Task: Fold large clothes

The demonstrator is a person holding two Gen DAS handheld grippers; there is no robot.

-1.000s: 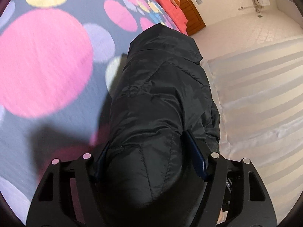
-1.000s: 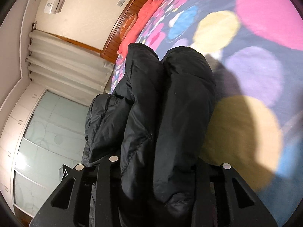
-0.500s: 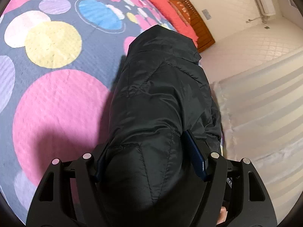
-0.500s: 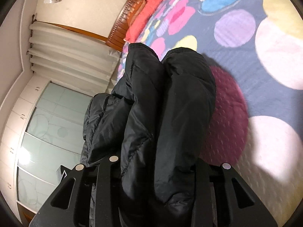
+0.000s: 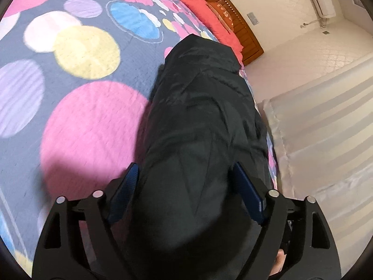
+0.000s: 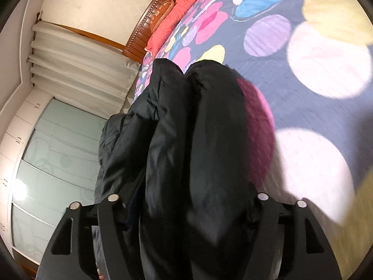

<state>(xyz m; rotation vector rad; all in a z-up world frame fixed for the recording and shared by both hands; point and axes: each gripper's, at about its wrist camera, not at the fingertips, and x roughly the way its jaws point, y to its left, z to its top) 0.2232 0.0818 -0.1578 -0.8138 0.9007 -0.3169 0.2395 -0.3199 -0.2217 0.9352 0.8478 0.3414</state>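
Release step, my read: let both grips come fully off the black puffer jacket [image 5: 200, 140] before pulling back, straight out along the fingers so the fold isn't dragged open

Left gripper [image 5: 184, 182]: jaws opening, jacket bulk between the blue pads, left pad looks clear of the fabric

Right gripper [image 6: 191, 200]: jaws opening, two padded rolls between them, contact hidden

Jacket fills centre of both frames from bottom edge upward, over the spotted bedspread [image 5: 81, 121], near the bed's curtain-side edge

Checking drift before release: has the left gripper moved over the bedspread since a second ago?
Yes. The left gripper, black jacket between its opening jaws, travelled up the bedspread toward the wooden headboard, which sits larger in view.
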